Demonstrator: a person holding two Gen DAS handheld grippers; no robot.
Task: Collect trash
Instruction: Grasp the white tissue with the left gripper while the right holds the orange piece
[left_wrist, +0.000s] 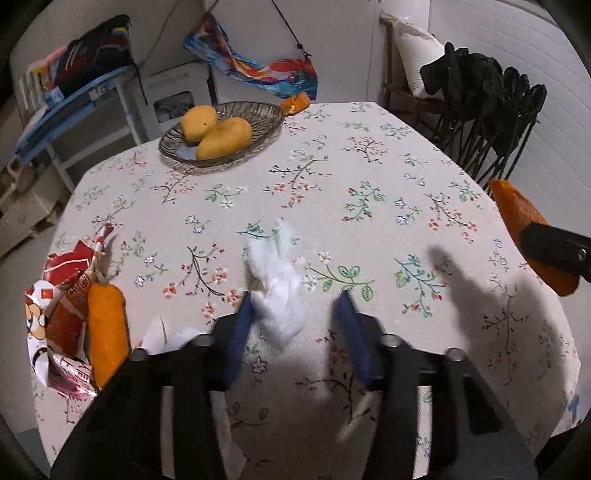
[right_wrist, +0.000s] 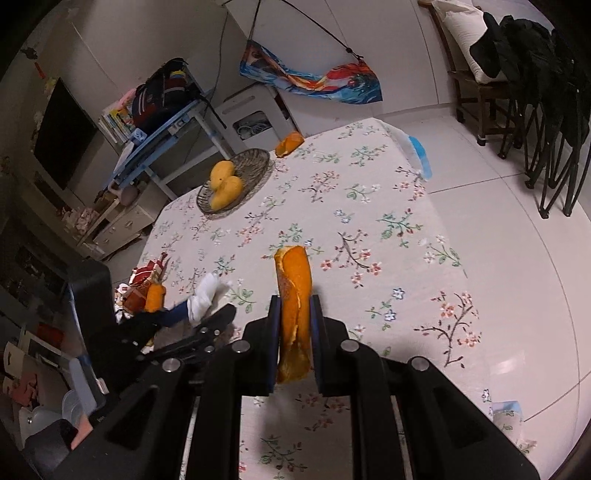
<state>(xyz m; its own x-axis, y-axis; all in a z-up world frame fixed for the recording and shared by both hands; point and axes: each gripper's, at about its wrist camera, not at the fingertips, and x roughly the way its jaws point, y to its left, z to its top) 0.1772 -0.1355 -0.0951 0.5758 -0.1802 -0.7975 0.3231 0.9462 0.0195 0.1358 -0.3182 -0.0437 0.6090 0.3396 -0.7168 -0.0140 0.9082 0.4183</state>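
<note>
The right gripper (right_wrist: 295, 306) is clenched on a strip of orange peel (right_wrist: 293, 280), held upright above the table (right_wrist: 406, 206). The left gripper (left_wrist: 295, 299) has its fingers spread apart around a crumpled white tissue (left_wrist: 277, 291) lying on the table, one finger touching it. The tissue looks light and soft, so a pinch across its bulky middle should do. Nearby lie a snack wrapper (left_wrist: 64, 295) with another peel (left_wrist: 105, 328) on it; the mango bowl (left_wrist: 266, 114) stands well apart.
</note>
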